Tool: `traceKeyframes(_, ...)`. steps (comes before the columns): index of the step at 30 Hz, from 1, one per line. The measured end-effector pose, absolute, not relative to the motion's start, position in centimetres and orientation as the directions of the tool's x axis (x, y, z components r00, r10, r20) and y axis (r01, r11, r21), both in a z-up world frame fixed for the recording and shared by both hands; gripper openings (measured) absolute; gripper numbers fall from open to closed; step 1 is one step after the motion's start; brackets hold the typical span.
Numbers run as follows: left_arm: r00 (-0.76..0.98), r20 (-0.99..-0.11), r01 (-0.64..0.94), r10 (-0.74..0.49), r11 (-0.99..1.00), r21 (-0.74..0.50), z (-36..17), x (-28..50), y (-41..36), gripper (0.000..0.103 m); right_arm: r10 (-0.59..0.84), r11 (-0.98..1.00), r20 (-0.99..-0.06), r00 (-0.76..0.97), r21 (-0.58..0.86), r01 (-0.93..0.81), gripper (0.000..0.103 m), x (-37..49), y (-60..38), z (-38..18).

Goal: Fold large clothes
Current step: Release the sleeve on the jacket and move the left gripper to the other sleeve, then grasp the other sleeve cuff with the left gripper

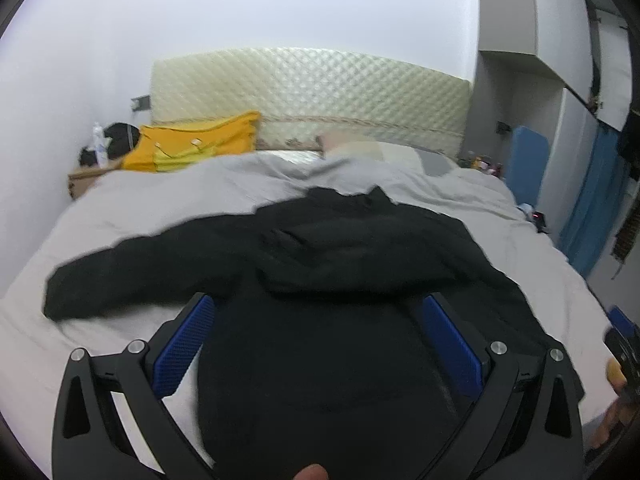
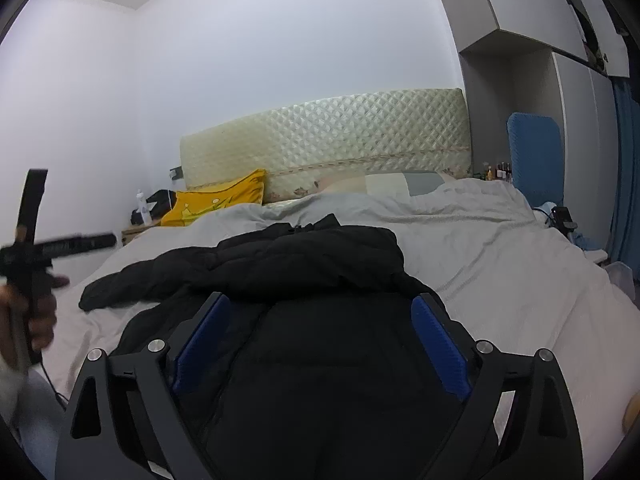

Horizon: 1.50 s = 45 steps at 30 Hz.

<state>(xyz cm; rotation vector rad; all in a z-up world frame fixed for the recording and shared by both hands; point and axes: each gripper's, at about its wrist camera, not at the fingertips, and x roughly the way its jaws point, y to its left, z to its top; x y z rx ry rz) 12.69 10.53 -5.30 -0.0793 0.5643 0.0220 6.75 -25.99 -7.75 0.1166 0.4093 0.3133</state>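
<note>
Black puffer jacket [image 1: 320,264] sprawled on grey bed [image 1: 120,200] — sleeve toward 9 o'clock; left gripper [image 1: 316,316], right gripper [image 2: 320,312] spread wide over hem, seemingly untouching.

A bed [image 1: 120,200] covered by a pale grey quilt [image 2: 480,248] carried a black padded jacket [image 1: 320,260] spread across its middle. A yellow pillow [image 1: 192,144] and pale pillows [image 2: 384,182] lay against the quilted cream headboard [image 1: 312,92].

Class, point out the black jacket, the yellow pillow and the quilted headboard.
black jacket [image 1: 340,264]: left wrist view, upper back.
yellow pillow [image 2: 216,204]: right wrist view, its face.
quilted headboard [image 2: 320,140]: right wrist view, middle panel.
</note>
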Motion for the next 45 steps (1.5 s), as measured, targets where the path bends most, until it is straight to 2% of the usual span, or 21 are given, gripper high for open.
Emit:
traceKeyframes(3, 0.852, -0.523, -0.077, 0.017, 0.993, -0.093, -4.1, 13.1, 13.6, 0.103, 0.316, 0.947, -0.365, 0.876, 0.182, -0.266, 0.094, 6.5, -26.3, -7.9)
traceKeyframes(6, 0.84, -0.541, -0.124, 0.037, 0.984, -0.125, -3.7, 13.7, 16.9, 0.103, 0.299, 0.952, -0.355, 0.885, 0.178, -0.25, 0.103, 6.5, -26.5, -7.9)
traceKeyframes(11, 0.807, -0.582, -0.22, 0.1, 0.966, -0.138, -4.6, 14.6, 22.5, 0.103, 0.285, 0.956, -0.358, 0.889, 0.178, -0.235, 0.103, 6.8, -26.6, -8.3)
traceKeyframes(15, 0.809, -0.58, -0.253, 0.098, 0.948, -0.192, -6.0, 14.9, 26.9, 0.103, 0.282, 0.955, -0.373, 0.884, 0.192, -0.224, 0.103, 7.2, -26.7, -8.7)
traceKeyframes(20, 0.727, -0.682, -0.332, 0.079, 0.91, -0.248, -10.9, 16.8, 32.9, 0.103, 0.249, 0.964, -0.395, 0.884, 0.187, -0.187, 0.103, 8.1, -27.0, -9.1)
traceKeyframes(22, 0.708, -0.704, -0.378, 0.052, 0.871, -0.316, -13.1, 17.0, 35.4, 0.103, 0.238, 0.967, -0.403, 0.884, 0.185, -0.176, 0.103, 8.2, -27.1, -9.3)
traceKeyframes(27, 0.719, -0.695, -0.462, -0.027, 0.728, -0.507, -18.3, 16.5, 41.5, 0.103, 0.233, 0.968, -0.435, 0.87, 0.188, -0.166, 0.103, 9.0, -26.6, -9.9)
traceKeyframes(31, 0.762, -0.641, -0.484, -0.095, 0.574, -0.66, -22.5, 16.4, 45.4, 0.103, 0.228, 0.969, -0.463, 0.857, 0.197, -0.152, 0.103, 9.8, -26.1, -10.4)
traceKeyframes(36, 0.767, -0.637, -0.547, -0.071, 0.445, -0.709, -26.4, 17.0, 49.7, 0.102, 0.218, 0.969, -0.495, 0.841, 0.212, -0.126, 0.103, 10.7, -24.4, -11.4)
traceKeyframes(41, 0.818, -0.572, -0.514, -0.065, 0.367, -0.775, -27.7, 18.2, 52.2, 0.097, 0.23, 0.966, -0.513, 0.827, 0.223, -0.131, 0.103, 11.8, -22.5, -12.1)
traceKeyframes(44, 0.819, -0.573, -0.518, -0.03, 0.391, -0.761, -26.9, 19.0, 53.0, 0.082, 0.238, 0.961, -0.522, 0.819, 0.246, -0.122, 0.103, 12.5, -21.8, -12.6)
traceKeyframes(45, 0.822, -0.57, -0.517, -0.026, 0.389, -0.763, -27.0, 19.3, 53.9, 0.072, 0.235, 0.962, -0.523, 0.819, 0.247, -0.119, 0.103, 12.6, -21.6, -12.7)
